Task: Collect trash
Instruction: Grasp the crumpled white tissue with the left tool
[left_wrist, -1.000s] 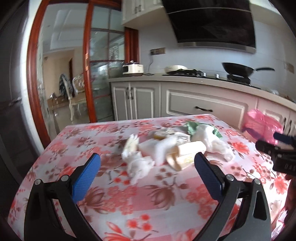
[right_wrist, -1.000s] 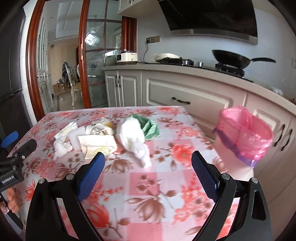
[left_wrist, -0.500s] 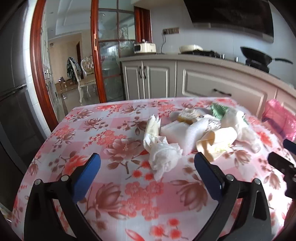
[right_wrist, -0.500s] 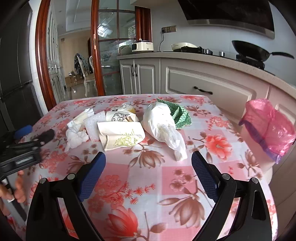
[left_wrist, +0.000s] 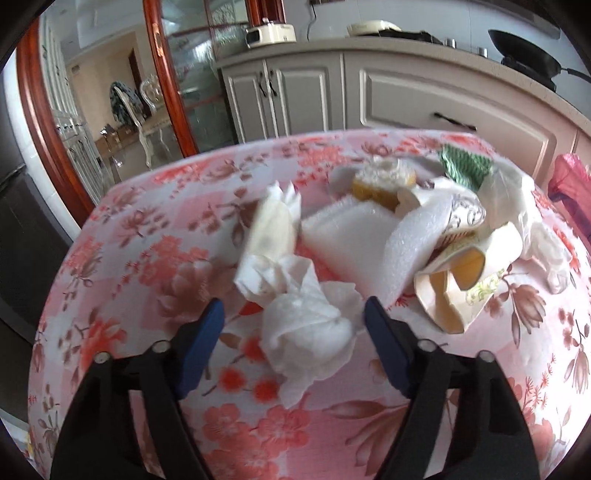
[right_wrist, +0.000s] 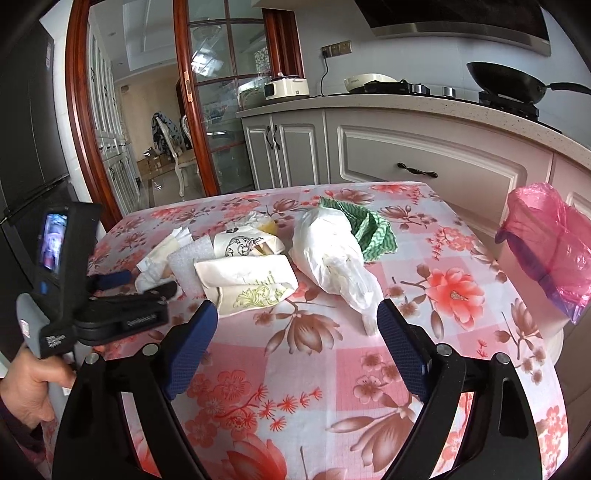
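Left gripper (left_wrist: 293, 317) has dropped onto the crumpled tissue (left_wrist: 308, 328); jaws closing around it, pads not yet pressing. First pickup imminent.

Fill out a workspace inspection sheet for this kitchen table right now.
Surface: floral tablecloth, pink checks.
Job's things: crumpled tissue, foam sheet, paper cups, white plastic bag, green cloth; pink bin bag off the table's right edge.
Clutter: nothing seen.
Grippers: left gripper closing, tissue between its jaws, pads not yet pressing; right gripper open, jaws narrowing, holding nothing.
Cables: black cord at wall socket.
Surroundings: cabinets, wok, glass doors.
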